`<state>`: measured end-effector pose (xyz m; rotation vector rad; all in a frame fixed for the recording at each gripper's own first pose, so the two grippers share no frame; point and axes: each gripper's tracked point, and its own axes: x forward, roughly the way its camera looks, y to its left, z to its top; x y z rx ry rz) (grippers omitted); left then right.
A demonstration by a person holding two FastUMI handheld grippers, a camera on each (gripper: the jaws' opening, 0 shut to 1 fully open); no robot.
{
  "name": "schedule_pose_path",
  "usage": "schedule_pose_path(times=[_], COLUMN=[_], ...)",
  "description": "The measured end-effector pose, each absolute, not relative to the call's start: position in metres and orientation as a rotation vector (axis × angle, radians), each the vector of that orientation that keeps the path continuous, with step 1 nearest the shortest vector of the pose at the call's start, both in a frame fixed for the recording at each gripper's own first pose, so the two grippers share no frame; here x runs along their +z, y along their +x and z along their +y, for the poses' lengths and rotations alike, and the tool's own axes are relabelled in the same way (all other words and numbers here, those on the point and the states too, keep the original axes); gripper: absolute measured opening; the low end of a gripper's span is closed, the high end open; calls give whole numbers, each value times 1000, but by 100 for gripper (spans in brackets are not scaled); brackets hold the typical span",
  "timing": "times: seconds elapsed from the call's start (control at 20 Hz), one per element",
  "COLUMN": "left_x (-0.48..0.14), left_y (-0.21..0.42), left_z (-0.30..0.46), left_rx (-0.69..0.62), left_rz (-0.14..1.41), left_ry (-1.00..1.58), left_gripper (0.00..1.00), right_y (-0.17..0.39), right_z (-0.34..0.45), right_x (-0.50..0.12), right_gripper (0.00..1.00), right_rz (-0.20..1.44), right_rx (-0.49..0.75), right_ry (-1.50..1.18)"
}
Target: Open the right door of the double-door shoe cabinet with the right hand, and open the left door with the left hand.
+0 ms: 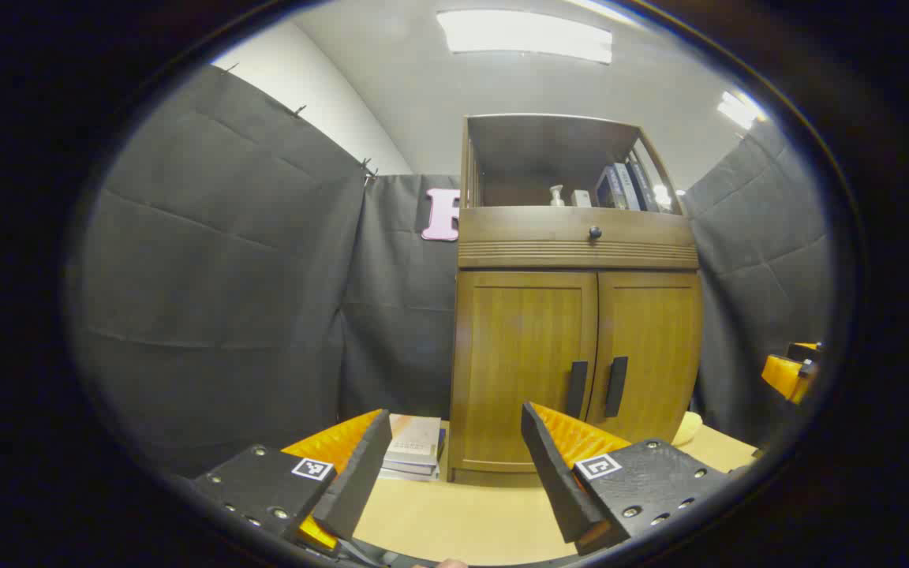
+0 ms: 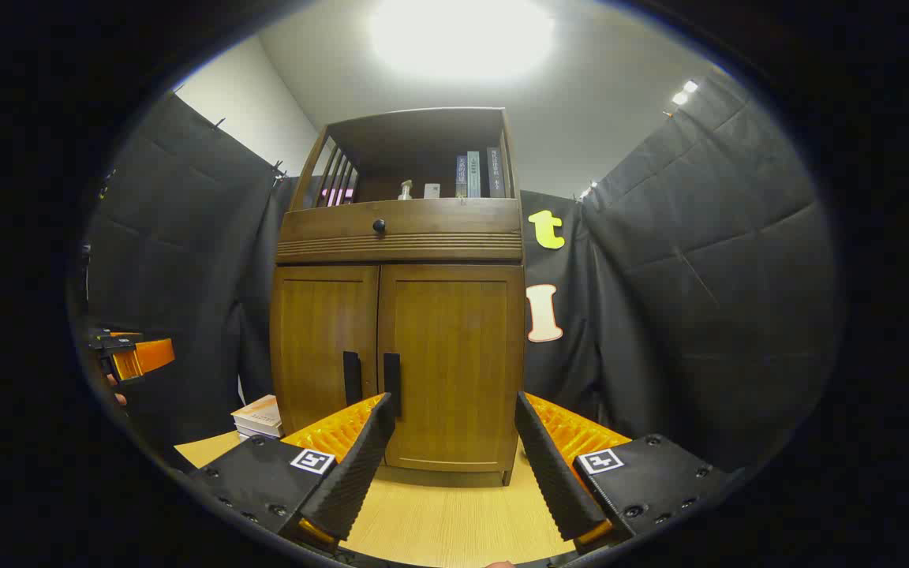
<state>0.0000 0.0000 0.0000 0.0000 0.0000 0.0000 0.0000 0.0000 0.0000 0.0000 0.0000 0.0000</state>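
I see both doors [image 2: 391, 363] of the cabinet [image 1: 573, 315] closed at the table's [image 2: 454, 521] back edge; left gripper [image 1: 454, 465] and right gripper [image 2: 450, 457] released, short of the handles [image 2: 372, 379].

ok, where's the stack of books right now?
On the tabletop, the stack of books lies just left of the cabinet base; in the right gripper view it sits at the cabinet's lower left.

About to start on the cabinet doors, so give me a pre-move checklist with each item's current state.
1. Right door shut, its handle in plain sight: ok.
2. Left door shut, its handle in plain sight: ok.
3. Right tongs open, holding nothing: ok.
4. Left tongs open, holding nothing: ok.
5. Right tongs at the right handle: not ok, short of it.
6. Stack of books beside the cabinet clear of the left door's swing: cannot tell.
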Motion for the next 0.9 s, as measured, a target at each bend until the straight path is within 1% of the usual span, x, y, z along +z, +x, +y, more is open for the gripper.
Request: schedule_pose_path(times=[0.05,0.15,0.2,0.4,0.45,0.55,0.6,0.9], left_x=[0,2,2,3,2,3,4,3], left_y=[-1,-2,-2,-5,-5,-5,-6,-6], left_z=[0,0,0,-1,-1,-1,-1,-1], left_rx=[0,5,6,3,3,3,4,8], left_rz=[-1,-4,-7,-16,-18,-25,-30,-38], left_ry=[-1,1,2,12,15,20,23,32], left_gripper=[95,95,95,95,95,95,95,95], right_y=[0,1,1,1,1,2,2,9], right_z=[0,0,-1,1,0,1,1,4], right_x=[-1,-1,0,-2,-3,-4,-4,-6], right_gripper=[94,94,96,96,94,94,96,96], right_rz=[3,6,5,4,6,9,9,11], right_rx=[3,0,-4,-5,-5,-3,-1,9], right_ry=[0,-4,-6,-11,-13,-15,-15,-1])
